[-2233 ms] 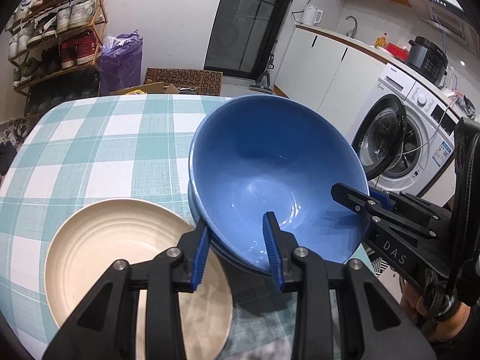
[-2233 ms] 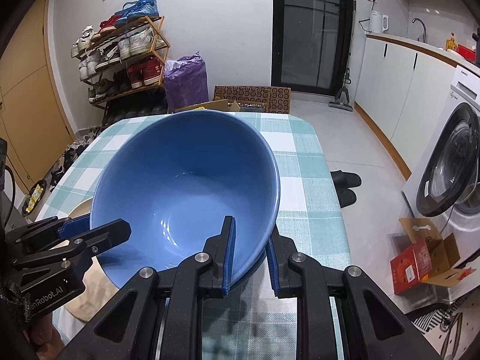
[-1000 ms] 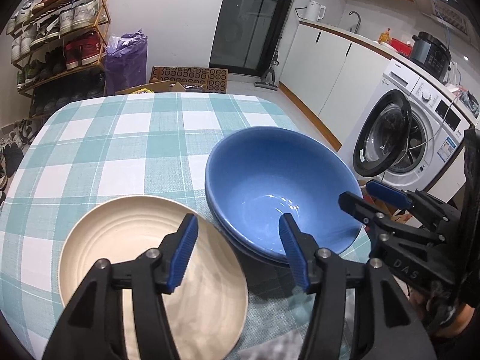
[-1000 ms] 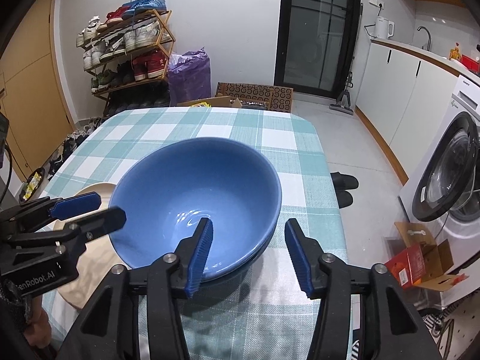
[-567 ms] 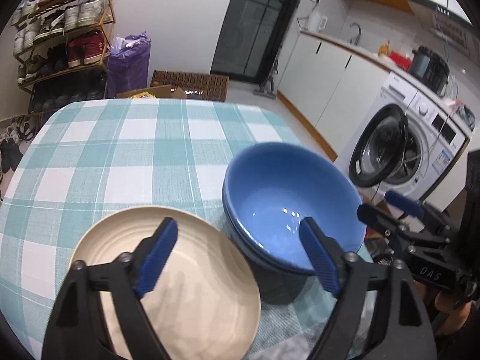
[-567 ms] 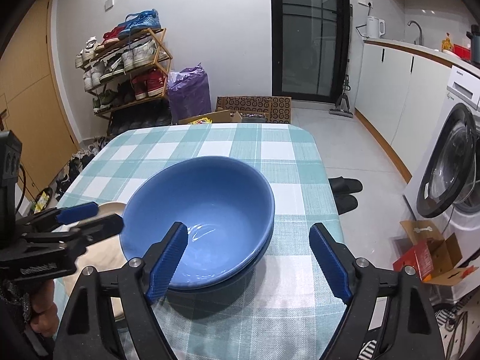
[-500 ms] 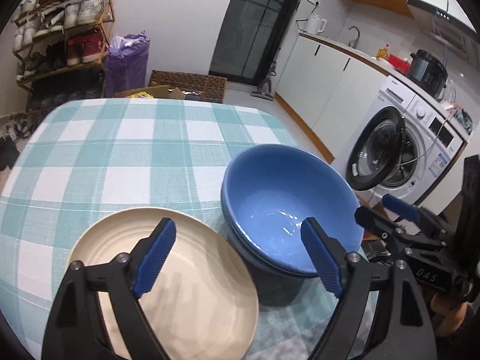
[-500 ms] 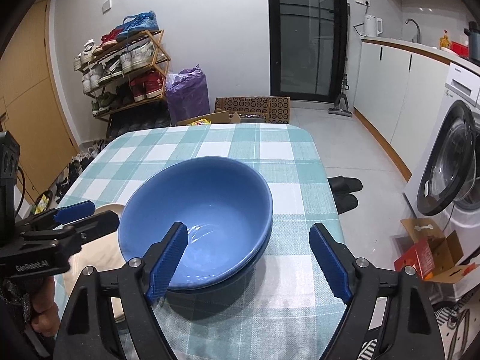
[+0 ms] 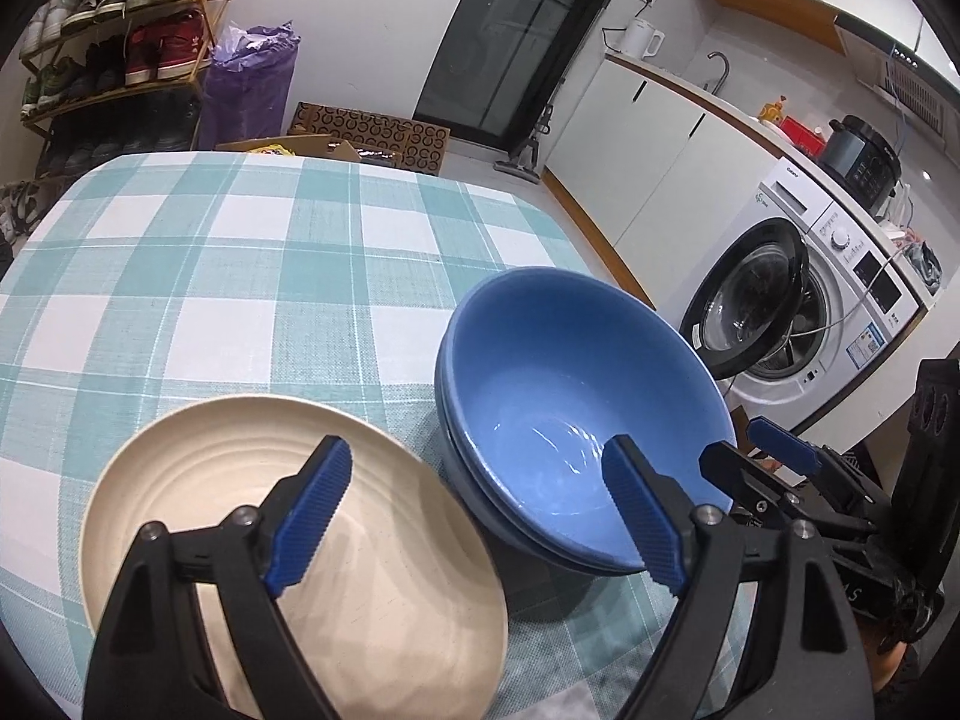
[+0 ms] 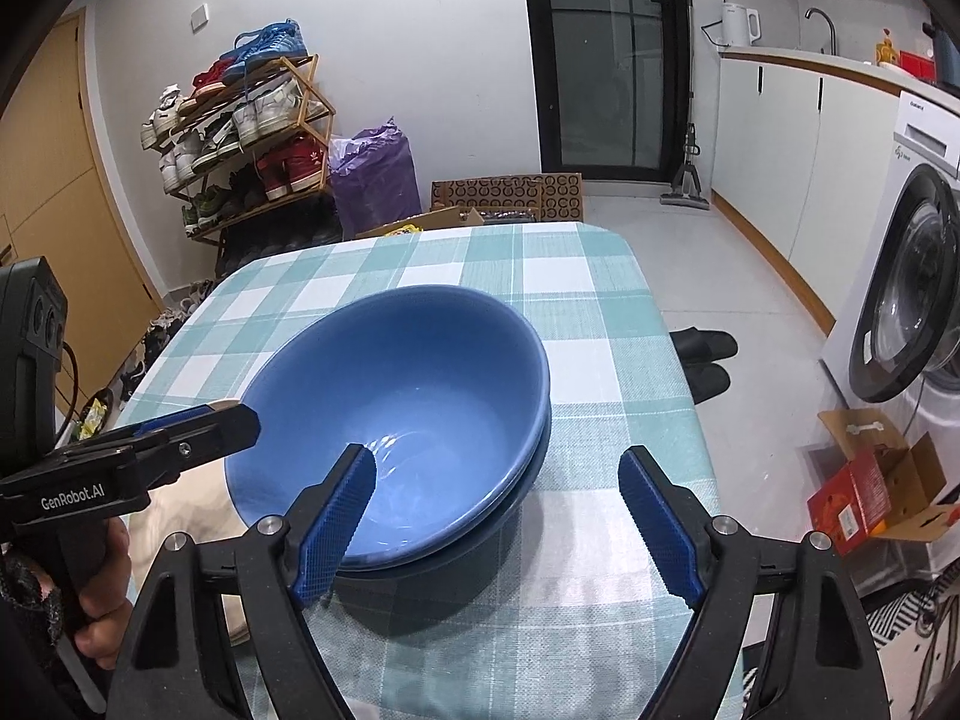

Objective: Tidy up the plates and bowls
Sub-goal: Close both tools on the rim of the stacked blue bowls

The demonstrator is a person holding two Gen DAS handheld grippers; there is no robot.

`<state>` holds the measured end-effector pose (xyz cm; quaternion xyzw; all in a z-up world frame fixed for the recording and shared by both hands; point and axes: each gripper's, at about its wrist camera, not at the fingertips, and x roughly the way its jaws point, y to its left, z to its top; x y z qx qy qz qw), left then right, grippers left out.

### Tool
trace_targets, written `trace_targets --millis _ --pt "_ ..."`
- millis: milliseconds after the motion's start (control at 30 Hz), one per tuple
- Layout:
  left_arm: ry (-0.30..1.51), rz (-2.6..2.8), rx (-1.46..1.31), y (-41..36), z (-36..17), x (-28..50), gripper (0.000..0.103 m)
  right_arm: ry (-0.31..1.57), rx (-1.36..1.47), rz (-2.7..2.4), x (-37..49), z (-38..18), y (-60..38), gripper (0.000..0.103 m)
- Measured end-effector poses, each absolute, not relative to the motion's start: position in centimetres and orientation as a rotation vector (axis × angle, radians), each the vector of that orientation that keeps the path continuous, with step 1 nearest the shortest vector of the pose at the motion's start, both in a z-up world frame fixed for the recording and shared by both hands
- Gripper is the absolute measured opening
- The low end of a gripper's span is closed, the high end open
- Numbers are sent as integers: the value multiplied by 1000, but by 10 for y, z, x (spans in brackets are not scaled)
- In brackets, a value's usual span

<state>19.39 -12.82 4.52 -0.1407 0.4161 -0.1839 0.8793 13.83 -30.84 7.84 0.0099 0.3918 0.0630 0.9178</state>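
The blue bowl (image 9: 576, 414) sits nested in another bowl beside the cream plate (image 9: 198, 480); left gripper (image 9: 480, 510) and right gripper (image 10: 504, 516) both stand wide, holding nothing.

Bright, even indoor light, soft shadows under the bowls (image 10: 396, 414), sharp focus, heavy fisheye bending with dark corners

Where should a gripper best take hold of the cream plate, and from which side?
Probably the cream plate by its near rim, from the table's near edge. It lies flat, so only the thin raised rim fits between fingers. The stacked blue bowls crowd its right side. The left gripper is open above it.
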Motion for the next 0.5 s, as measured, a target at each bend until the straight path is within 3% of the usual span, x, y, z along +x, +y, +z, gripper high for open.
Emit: trace_targets --millis 500 --pt "915 -385 -290 -139 29 208 86 860 92 167 151 55 -313 85"
